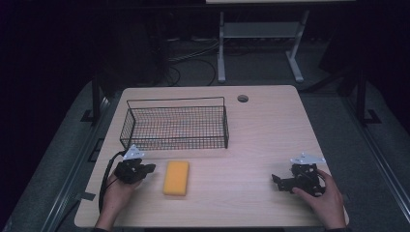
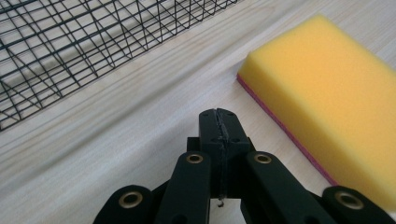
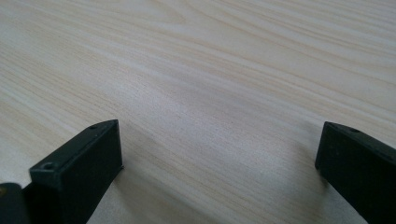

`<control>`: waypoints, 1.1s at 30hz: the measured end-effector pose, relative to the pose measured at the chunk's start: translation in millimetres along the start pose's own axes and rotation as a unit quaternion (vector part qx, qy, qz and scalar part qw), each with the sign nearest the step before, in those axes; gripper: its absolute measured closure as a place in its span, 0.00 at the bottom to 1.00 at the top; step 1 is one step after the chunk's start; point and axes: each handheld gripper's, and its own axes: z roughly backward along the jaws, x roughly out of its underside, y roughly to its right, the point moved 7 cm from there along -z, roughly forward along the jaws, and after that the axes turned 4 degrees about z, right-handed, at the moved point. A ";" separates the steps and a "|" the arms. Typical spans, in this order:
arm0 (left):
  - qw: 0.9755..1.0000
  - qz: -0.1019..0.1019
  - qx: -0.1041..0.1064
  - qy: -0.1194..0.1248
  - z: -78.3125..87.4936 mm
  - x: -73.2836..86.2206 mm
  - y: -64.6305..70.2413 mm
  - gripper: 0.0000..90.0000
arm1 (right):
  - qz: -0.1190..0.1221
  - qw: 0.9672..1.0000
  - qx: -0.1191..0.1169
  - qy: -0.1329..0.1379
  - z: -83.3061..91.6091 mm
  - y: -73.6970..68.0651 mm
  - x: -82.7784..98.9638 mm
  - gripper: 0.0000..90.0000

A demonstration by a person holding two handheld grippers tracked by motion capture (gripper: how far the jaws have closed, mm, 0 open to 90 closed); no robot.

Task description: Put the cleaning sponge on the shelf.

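The yellow sponge [image 1: 176, 177] lies flat on the counter [image 1: 261, 140], just beside my left tongs [image 1: 149, 168], which are pressed together on nothing. My right tongs [image 1: 275, 180] stand spread, well apart from it. It looks light and soft, so I'd pinch it across its long sides.

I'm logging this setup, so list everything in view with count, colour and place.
sponge: one, yellow with a pink underside, lying flat on the table in front of the basket
wire basket: one, black, empty, far left part of the table
table: one, light wood, with a round cable hole near its far edge
white frame legs: on the dark floor beyond the table
left gripper: one, black, jaws shut on nothing, just left of the sponge
right gripper: one, black, jaws open, near right of the table
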 end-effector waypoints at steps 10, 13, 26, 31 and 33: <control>1.000 0.001 0.006 0.005 -13.1 -16.8 -1.6 1.00 | -0.001 1.000 0.000 0.000 0.0 -0.1 0.0 0.00; 1.000 0.000 0.011 0.002 -18.4 -20.2 0.2 1.00 | 0.000 1.000 0.000 0.000 0.0 -0.1 0.0 0.00; 1.000 -0.010 0.024 -0.001 -25.3 -27.8 11.6 1.00 | -0.001 1.000 0.000 0.000 0.0 -0.1 0.0 0.00; 1.000 -0.014 0.028 -0.003 -27.6 -29.5 16.1 1.00 | -0.001 1.000 0.000 0.000 0.0 -0.1 0.0 0.00; 0.999 -0.017 0.029 -0.004 -28.3 -30.3 17.5 1.00 | -0.001 1.000 0.000 0.000 0.0 -0.1 0.0 0.00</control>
